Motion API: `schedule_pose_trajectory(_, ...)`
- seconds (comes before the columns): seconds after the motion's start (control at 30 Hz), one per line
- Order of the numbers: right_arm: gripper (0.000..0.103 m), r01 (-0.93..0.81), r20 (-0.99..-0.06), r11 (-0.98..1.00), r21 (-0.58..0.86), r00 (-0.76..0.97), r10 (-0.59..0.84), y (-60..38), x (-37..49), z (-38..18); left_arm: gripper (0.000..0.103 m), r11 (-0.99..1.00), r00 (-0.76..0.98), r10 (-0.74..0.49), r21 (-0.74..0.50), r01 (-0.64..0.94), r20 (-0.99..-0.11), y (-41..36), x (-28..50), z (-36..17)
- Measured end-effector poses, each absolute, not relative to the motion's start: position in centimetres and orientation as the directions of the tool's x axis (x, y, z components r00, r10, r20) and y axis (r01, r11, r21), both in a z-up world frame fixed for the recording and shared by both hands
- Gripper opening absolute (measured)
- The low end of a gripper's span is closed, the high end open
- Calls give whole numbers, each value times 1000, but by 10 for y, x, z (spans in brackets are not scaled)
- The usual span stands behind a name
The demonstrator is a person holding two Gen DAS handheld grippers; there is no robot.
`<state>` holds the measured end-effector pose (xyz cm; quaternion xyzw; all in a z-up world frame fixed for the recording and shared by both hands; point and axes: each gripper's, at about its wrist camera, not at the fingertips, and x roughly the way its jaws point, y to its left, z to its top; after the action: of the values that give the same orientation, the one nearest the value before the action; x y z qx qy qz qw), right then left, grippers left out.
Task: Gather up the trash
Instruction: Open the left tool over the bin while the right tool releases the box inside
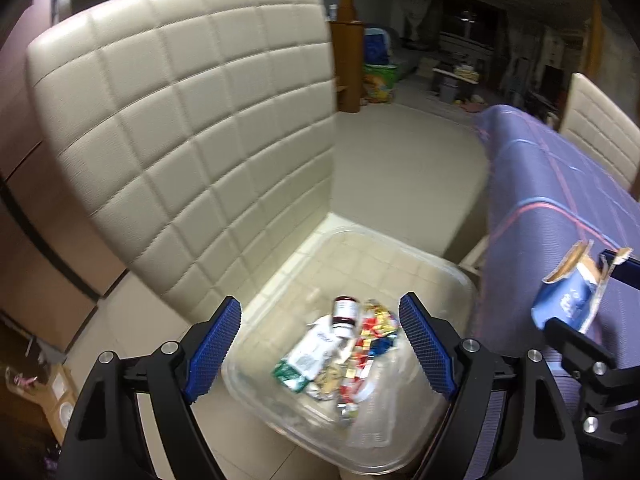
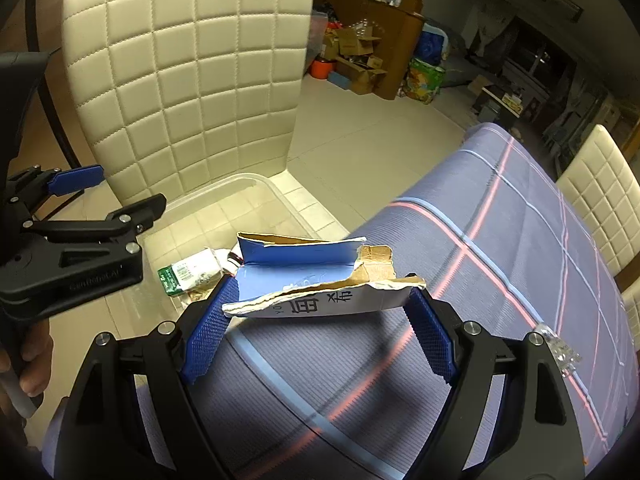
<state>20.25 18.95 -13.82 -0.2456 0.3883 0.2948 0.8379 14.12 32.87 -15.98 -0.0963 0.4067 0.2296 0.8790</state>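
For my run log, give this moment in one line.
right gripper: holds torn carton | left gripper: open over bin | bin: holds trash

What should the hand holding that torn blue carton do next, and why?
Probably carry it leftward over the clear bin and let go. The right gripper grips the torn carton above the tablecloth, short of the bin on the chair, where other trash already lies.

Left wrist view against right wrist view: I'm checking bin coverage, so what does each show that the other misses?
Only the left wrist view shows the small dark-capped bottle and colourful wrappers in the clear plastic bin. Only the right wrist view shows printed characters on the torn blue carton and a clear plastic scrap on the tablecloth. Both show bin, carton, quilted chair.
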Motion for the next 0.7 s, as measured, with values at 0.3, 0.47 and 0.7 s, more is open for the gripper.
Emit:
schedule_pose_trajectory(0.3, 87, -744, -796, 637, -203, 504, 336, 229, 189, -140, 79, 822, 506, 375, 25, -569, -777, 360, 123, -171)
schedule_pose_trajectory(0.47, 90, -727, -787, 651, -220, 526, 322, 227, 187, -138, 79, 822, 503, 362, 15, -569, -785, 360, 122, -173)
schedule_pose_trajectory(0.7, 90, -676, -787, 707, -209, 545, 289, 185, 191, -132, 79, 869, 548, 320, 9, -494, -773, 323, 134, -157)
